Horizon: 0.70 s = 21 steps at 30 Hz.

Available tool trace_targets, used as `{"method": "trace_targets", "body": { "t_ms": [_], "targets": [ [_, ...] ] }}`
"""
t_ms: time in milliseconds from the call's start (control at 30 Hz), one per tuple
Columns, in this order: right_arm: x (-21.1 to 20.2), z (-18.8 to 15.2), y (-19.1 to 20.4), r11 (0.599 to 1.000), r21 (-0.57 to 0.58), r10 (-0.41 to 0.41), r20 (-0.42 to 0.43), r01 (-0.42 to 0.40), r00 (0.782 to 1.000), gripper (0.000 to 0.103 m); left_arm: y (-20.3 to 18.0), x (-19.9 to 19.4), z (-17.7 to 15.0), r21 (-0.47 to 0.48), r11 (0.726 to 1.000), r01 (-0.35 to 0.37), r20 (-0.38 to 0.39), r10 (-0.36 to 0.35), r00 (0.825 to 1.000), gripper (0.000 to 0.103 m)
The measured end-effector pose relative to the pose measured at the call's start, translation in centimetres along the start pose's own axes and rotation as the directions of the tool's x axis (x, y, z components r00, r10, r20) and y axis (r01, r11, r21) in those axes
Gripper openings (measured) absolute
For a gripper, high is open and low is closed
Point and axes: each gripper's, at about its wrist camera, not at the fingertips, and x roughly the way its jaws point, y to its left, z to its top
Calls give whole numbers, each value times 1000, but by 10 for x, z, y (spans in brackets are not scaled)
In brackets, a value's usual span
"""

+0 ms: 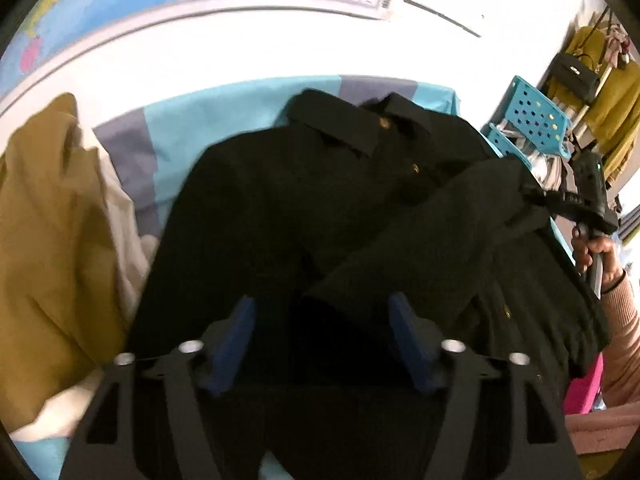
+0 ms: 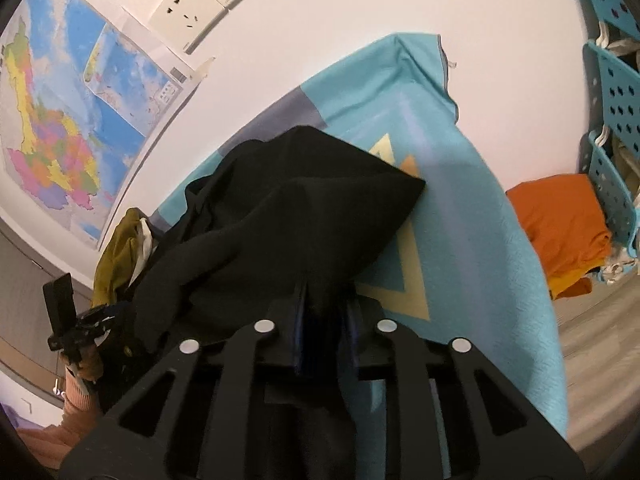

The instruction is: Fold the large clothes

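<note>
Folding is under way on a black collared jacket (image 1: 320, 184) spread over a blue patterned cloth (image 2: 460, 208) that covers the surface. We see our left gripper (image 1: 322, 340) hanging released above the jacket's lower part, blue pads wide apart with only dark cloth beneath them, nothing pinched. Our right gripper (image 2: 326, 320) is clenched on a bunch of the jacket's black fabric, which rises from between its pads and drapes ahead of it; we judge this hold keeps that side lifted so it can be carried across the body. A sleeve already lies slantwise over the front, just ahead and to the right of the left gripper.

Left of the left gripper, a heap of mustard and cream clothing (image 1: 56, 240) crowds the jacket's edge and could catch a fold going that way. Beyond the right gripper, to its right, sit an orange garment (image 2: 560, 232) and turquoise perforated baskets (image 2: 616, 92), well clear. A wall map (image 2: 60, 128) hangs behind.
</note>
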Motion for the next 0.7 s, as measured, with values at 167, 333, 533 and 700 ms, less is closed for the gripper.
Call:
{"method": "trace_targets", "body": {
  "t_ms": [167, 333, 533, 700],
  "targets": [
    [-23, 1, 23, 995, -93, -37, 65, 43, 997, 39, -12, -7, -7, 20, 997, 68, 38, -69, 997, 82],
    [-27, -8, 50, 983, -181, -26, 65, 37, 998, 42, -19, -29, -27, 50, 993, 107, 117, -112, 987, 83],
    [-11, -14, 68, 974, -225, -7, 22, 11, 1000, 44, -48, -6, -37, 92, 985, 147, 47, -152, 987, 52],
    [-5, -17, 84, 958, -288, -7, -1, 7, 1000, 44, -41, 9, -14, 6, 987, 159, 52, -159, 986, 7]
  ]
}}
